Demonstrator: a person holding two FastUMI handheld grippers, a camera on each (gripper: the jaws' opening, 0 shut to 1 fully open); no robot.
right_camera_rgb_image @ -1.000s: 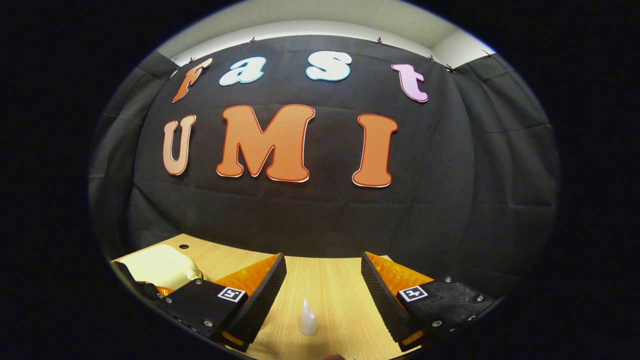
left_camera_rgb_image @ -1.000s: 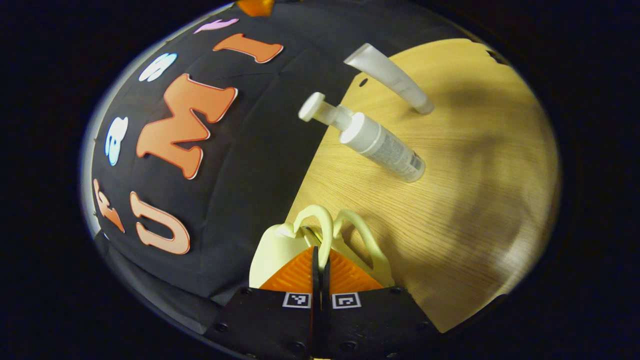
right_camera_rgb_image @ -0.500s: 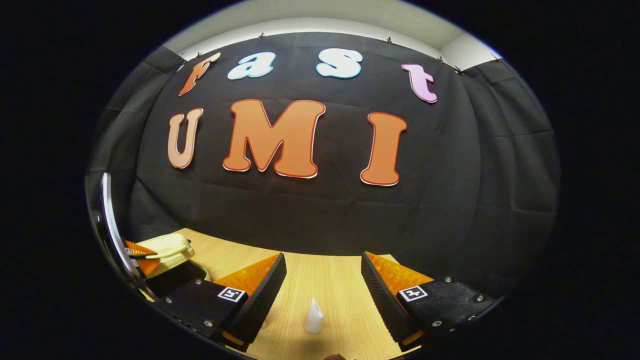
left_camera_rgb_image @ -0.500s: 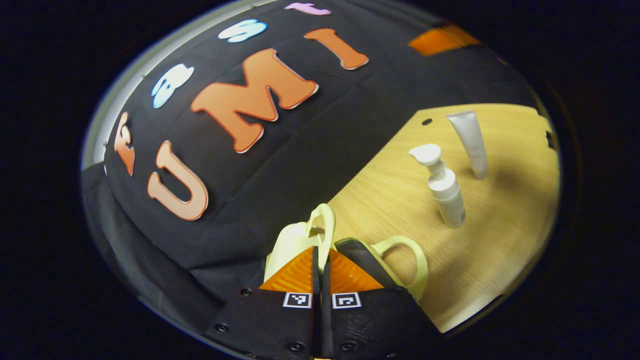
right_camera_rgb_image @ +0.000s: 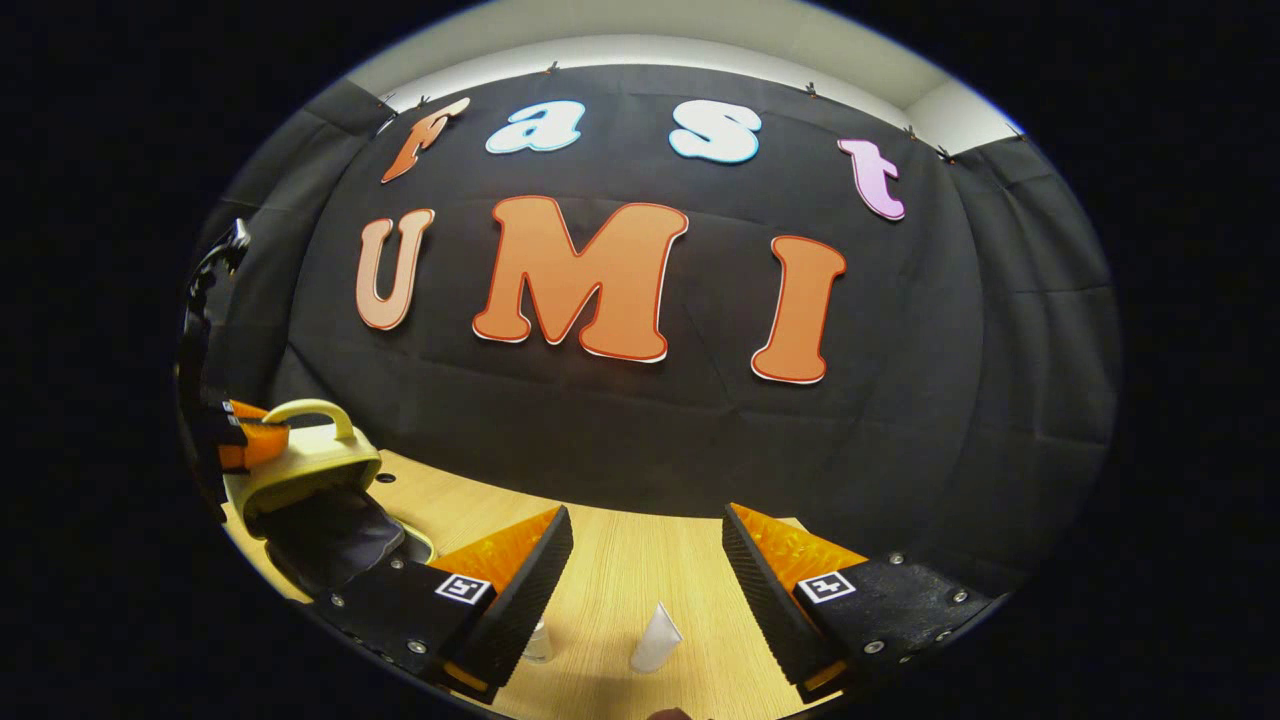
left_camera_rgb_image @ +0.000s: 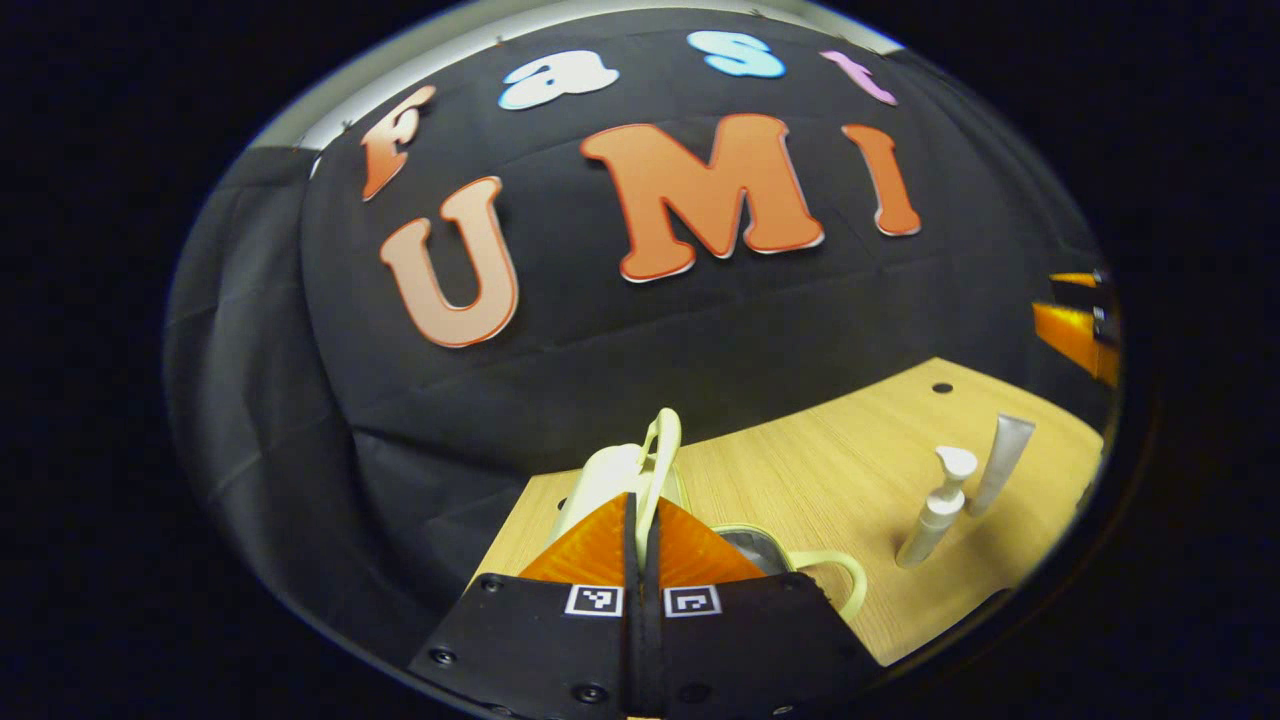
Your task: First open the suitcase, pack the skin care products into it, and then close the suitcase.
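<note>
Left tool [left_camera_rgb_image: 640, 520] clamped on lid handle [left_camera_rgb_image: 661, 450], suitcase [right_camera_rgb_image: 305, 490] lid raised, at tabletop [left_camera_rgb_image: 820, 470] left end. Right tool [right_camera_rgb_image: 645, 560] wide open, holding nothing, above tube [right_camera_rgb_image: 655, 640]. Pump bottle [left_camera_rgb_image: 935, 510] beside tube.

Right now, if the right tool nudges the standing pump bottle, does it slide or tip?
Probably tips. The pump bottle stands upright on the wooden table, tall and narrow on a small base, with the pump head jutting to one side at the top. It looks like light plastic, so little holds it down. Once over, its round body would likely roll toward the tube beside it.
</note>
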